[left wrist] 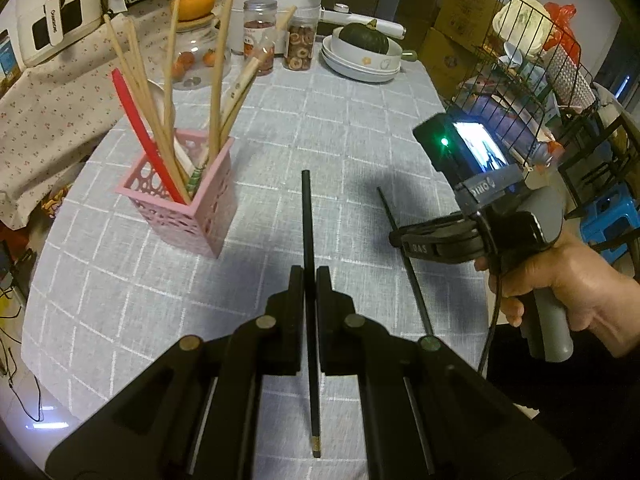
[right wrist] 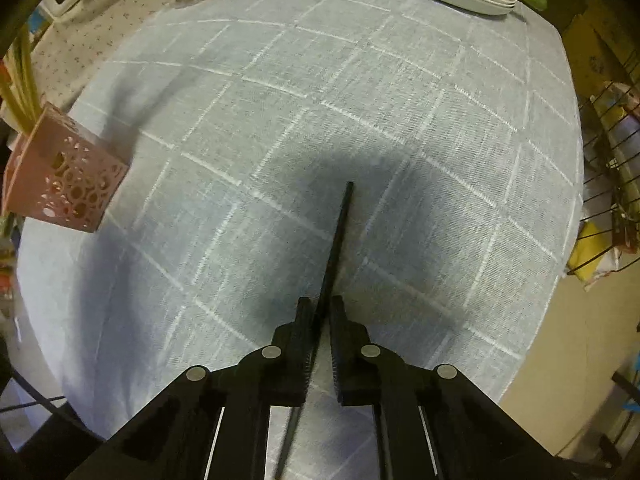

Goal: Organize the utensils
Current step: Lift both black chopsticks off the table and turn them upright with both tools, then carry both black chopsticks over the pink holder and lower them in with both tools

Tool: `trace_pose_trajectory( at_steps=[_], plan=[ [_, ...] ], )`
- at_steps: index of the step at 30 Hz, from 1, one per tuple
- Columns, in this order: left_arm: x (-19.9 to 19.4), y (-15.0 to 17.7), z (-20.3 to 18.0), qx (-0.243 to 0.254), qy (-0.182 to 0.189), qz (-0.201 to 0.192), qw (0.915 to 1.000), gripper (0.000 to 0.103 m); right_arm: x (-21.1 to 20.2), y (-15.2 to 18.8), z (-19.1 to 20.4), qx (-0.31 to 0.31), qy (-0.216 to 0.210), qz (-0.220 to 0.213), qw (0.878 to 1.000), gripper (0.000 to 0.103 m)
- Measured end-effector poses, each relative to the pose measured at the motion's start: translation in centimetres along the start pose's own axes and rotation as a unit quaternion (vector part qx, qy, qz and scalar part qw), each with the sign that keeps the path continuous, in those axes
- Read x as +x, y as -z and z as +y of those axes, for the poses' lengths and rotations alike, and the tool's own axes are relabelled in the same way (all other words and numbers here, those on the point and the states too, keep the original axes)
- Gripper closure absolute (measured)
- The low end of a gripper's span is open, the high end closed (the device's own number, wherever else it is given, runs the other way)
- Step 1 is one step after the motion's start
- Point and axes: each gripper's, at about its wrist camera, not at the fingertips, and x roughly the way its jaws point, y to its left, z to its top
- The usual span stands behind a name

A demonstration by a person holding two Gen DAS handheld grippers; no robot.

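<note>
**Carrying two black chopsticks toward the pink holder**

Holding one black chopstick (left wrist: 307, 240) each, the left claw (left wrist: 309, 280) and right claw (right wrist: 325, 308) are closed on them. Tip each upright over the pink holder (left wrist: 184, 208), left of centre, avoiding leaning sticks. Bare counter (right wrist: 360, 100) ahead gives room.

A black chopstick (right wrist: 338, 240) is clamped in the right tool (right wrist: 321, 312) at lower centre; a pink holder (right wrist: 66, 176) is seen at left.
</note>
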Motion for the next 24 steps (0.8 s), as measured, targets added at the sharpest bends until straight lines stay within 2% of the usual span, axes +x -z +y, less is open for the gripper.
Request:
trace_pose_trajectory(
  at_steps=[3,9,16,20,24],
  plan=[
    [-1.1,0.0,0.1,0.006,-0.016,-0.019,0.9997,0.097,-1.9,0.7,0.4,-0.011,-0.023,-0.023,0.999,0.098],
    [-3.8,-0.2,0.4,0.013,-0.029,-0.062,0.9976,0.097,-8.6,3.0,1.5,-0.051,-0.059,-0.116,0.99,0.098],
    [-7.0,-0.4,0.8,0.008,-0.025,-0.11,0.9935,0.097,-15.9,5.8,2.0,-0.081,-0.092,-0.209,0.97,0.098],
    [-8.8,-0.9,1.3,-0.004,-0.02,-0.139,0.99,0.097,-18.5,5.9,2.8,-0.096,-0.106,-0.253,0.957,0.098],
    [-11.2,-1.6,1.9,-0.017,-0.026,-0.189,0.9815,0.097,-19.7,6.0,3.3,-0.099,-0.115,-0.281,0.948,0.098]
  ],
)
